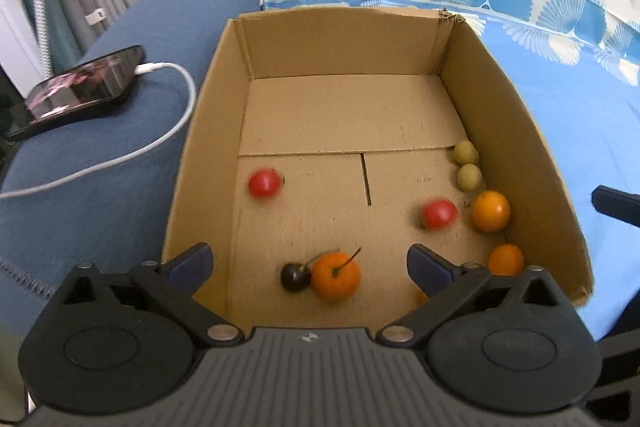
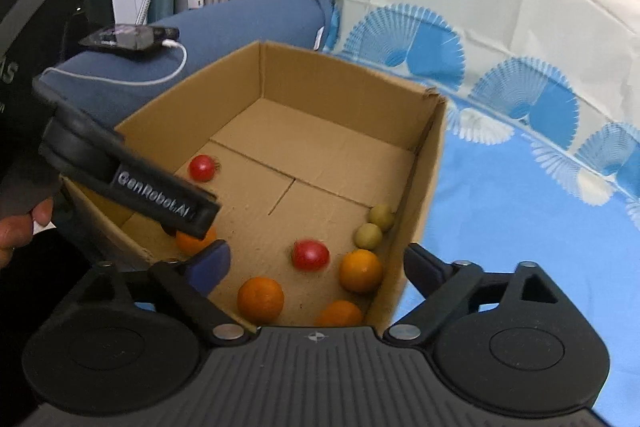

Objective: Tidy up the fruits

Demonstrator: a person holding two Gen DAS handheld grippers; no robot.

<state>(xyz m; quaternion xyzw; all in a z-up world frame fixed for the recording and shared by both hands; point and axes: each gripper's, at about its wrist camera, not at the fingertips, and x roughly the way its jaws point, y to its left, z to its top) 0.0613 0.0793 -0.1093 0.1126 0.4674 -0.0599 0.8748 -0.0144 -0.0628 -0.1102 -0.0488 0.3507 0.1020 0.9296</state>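
On the blue sofa our cardboard box runs lengthwise away from us, holding oranges, tomatoes and, in the left view only, a dark cherry (stem pointing right). Both grippers, left gripper and right gripper, gape wide, empty.

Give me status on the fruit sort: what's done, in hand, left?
Done: the cardboard box already holds two red fruits, two green ones, several oranges and a dark cherry. In hand: nothing; the left gripper and right gripper are both open over the box. Left: no loose fruit shows outside the box; the kinds are still mixed.
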